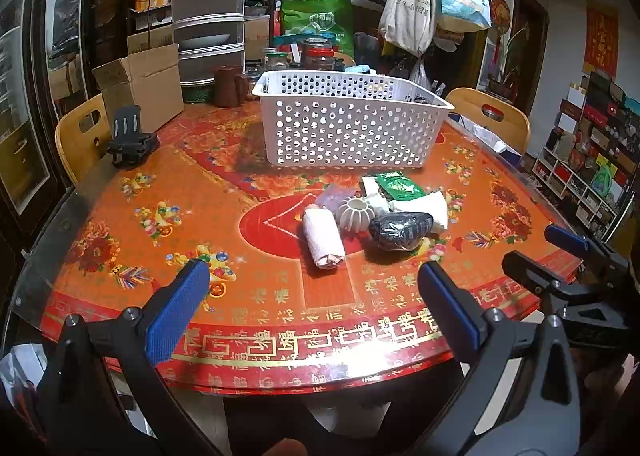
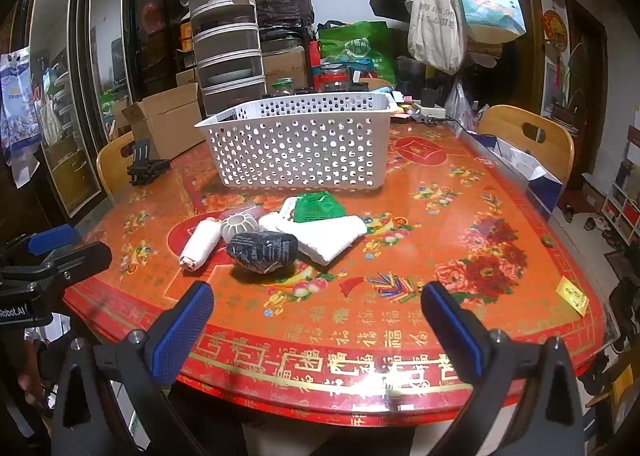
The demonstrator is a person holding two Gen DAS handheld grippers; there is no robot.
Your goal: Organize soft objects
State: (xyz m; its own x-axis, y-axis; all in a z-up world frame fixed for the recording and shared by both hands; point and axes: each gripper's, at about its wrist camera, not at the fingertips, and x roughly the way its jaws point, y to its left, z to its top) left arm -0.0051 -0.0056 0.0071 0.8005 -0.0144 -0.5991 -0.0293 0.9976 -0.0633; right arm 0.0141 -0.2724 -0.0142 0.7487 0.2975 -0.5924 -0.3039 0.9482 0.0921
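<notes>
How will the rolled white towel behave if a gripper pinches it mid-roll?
The rolled towel looks soft, so it probably squashes under the pads. Its loose end may unroll when lifted. Lying on its side on the glossy table, it could roll if nudged.

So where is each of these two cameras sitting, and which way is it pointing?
Left wrist: rides the left hand-held gripper, facing the white basket; its blue fingers show, and the right hand-held gripper at the edge.
Right wrist: rides the right one, facing likewise.
Both share the basket and the rolled towel.
</notes>
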